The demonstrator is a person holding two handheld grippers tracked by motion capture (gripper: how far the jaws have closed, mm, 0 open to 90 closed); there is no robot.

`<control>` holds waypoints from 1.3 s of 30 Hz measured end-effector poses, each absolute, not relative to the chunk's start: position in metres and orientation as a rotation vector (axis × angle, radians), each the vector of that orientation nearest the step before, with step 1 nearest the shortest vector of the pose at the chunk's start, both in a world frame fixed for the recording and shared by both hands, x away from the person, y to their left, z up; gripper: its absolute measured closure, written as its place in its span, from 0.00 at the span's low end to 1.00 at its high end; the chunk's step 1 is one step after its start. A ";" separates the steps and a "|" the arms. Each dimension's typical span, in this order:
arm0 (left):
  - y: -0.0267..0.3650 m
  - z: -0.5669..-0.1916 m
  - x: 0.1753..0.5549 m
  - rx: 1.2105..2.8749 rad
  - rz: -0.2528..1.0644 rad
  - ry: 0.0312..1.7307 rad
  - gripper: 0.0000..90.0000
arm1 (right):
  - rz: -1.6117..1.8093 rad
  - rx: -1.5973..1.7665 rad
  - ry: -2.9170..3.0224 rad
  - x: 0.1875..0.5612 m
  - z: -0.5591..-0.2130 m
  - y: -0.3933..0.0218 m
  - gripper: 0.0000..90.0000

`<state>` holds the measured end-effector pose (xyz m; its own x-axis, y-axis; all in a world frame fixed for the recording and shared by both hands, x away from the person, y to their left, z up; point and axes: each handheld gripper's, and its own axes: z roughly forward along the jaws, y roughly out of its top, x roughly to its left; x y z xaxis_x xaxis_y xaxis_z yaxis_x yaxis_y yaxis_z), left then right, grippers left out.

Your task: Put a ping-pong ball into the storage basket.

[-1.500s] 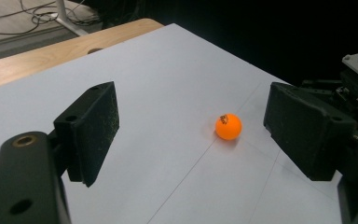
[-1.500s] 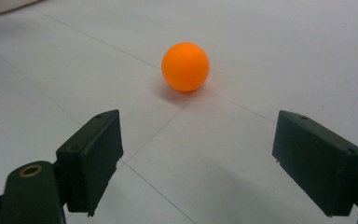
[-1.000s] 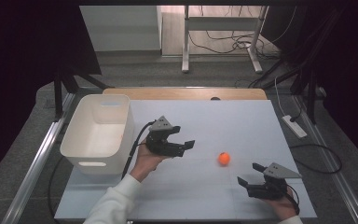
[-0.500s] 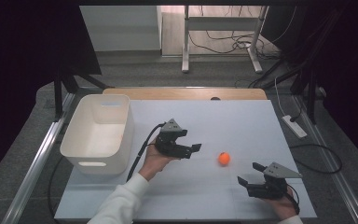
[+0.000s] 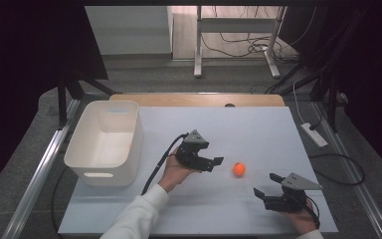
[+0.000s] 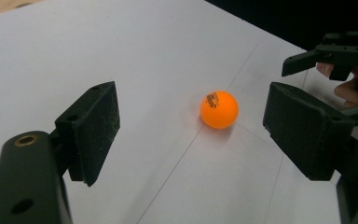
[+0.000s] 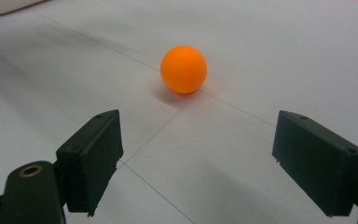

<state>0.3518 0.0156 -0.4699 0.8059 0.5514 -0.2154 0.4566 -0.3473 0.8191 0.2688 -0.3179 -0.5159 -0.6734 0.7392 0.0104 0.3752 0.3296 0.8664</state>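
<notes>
Two open grippers (image 5: 218, 162) (image 5: 263, 190) face the orange ball (image 5: 238, 169).

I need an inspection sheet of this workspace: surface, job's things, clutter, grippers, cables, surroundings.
Surface: pale grey table top, faint seam lines, wooden strip at the far edge.
Job's things: small orange plastic ball lies free on the table; white plastic bin at the left looks empty.
Clutter: nothing seen.
Grippers: left gripper open, fingers pointed at the ball, not touching; right gripper open, low near the ball.
Cables: black cable trails from the left gripper.
Surroundings: white power strip on the floor, desk legs and wires beyond.
</notes>
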 end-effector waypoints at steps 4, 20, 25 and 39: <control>0.009 -0.473 0.352 2.012 0.111 0.749 0.22 | 1.286 0.987 2.210 0.268 -0.516 -0.318 0.17; -0.012 -0.481 0.356 2.051 0.094 0.731 0.21 | 1.290 0.986 2.210 0.268 -0.516 -0.318 0.17; -0.016 -0.484 0.358 2.058 0.085 0.740 0.21 | 1.292 0.985 2.212 0.269 -0.516 -0.318 0.17; -0.031 -0.490 0.361 2.093 0.061 0.734 0.21 | 1.290 0.984 2.213 0.270 -0.515 -0.317 0.17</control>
